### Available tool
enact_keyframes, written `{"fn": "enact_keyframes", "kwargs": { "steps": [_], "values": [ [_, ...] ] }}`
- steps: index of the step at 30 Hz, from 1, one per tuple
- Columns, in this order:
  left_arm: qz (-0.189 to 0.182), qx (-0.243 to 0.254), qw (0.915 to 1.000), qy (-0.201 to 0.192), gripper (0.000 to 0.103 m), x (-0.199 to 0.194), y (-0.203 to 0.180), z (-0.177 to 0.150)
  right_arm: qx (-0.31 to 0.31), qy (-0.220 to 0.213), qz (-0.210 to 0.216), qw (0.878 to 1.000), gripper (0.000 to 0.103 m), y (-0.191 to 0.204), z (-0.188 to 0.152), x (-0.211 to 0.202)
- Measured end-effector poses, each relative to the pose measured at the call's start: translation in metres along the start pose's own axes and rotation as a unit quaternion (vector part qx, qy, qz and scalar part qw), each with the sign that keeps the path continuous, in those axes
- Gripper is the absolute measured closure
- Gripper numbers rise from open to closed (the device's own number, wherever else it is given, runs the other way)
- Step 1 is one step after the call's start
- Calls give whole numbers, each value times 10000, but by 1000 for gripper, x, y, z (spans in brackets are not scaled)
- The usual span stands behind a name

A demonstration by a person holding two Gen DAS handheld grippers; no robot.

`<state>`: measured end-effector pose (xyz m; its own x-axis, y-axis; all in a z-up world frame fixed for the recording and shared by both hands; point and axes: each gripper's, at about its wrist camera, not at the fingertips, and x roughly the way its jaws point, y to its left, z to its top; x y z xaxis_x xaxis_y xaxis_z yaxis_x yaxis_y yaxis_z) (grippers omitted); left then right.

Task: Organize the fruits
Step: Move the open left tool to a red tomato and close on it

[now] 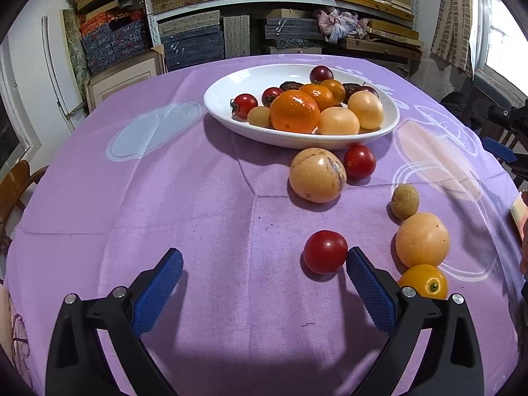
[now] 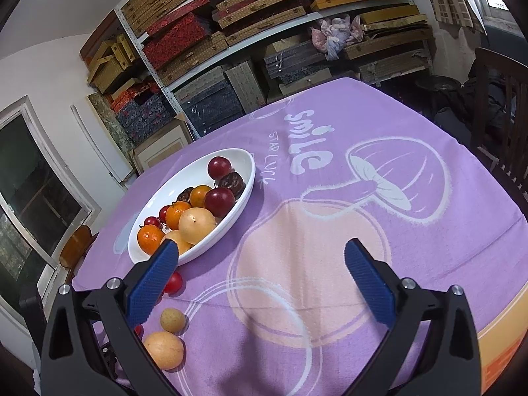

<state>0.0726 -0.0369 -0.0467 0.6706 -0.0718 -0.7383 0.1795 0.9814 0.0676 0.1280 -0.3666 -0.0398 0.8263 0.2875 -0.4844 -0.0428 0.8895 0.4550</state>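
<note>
Right now we hold the left gripper point(image 1: 264, 262) low over the purple tablecloth point(image 1: 198, 214), its blue pads spread wide and gripping nothing; a red tomato point(image 1: 325, 251) sits just beside its right pad. Farther off, the white bowl point(image 1: 227, 87) carries most of the fruit, and several pieces lie loose near it on the right. Our right gripper point(image 2: 260, 257) is also wide apart, empty, with the bowl point(image 2: 244, 161) to its far left.

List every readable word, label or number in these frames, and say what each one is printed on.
"smile": large white letters on the purple tablecloth, right wrist view, at.
"STAR LUCK": thin white letters just below it on the cloth.
White marks on the dark shelf boxes: too blurred to read.
Nothing else legible.
</note>
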Motion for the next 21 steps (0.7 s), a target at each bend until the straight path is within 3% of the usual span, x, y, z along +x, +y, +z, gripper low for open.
{"fn": "enact_keyframes", "kwargs": {
  "steps": [5,12,18,21],
  "values": [
    [-19,-83,9999,65,3,4,5,3,-8,21,-17,10000,4,1,0,1],
    [-396,44,9992,-52,4,1,-7,8,-16,58,-32,10000,4,1,-3,3],
    [-444,85,9990,5,10,6,-12,10,-4,82,-25,10000,4,2,-4,4],
    [-452,-80,9989,112,23,12,-7,12,-22,82,-38,10000,4,3,-4,4]
  ]
}}
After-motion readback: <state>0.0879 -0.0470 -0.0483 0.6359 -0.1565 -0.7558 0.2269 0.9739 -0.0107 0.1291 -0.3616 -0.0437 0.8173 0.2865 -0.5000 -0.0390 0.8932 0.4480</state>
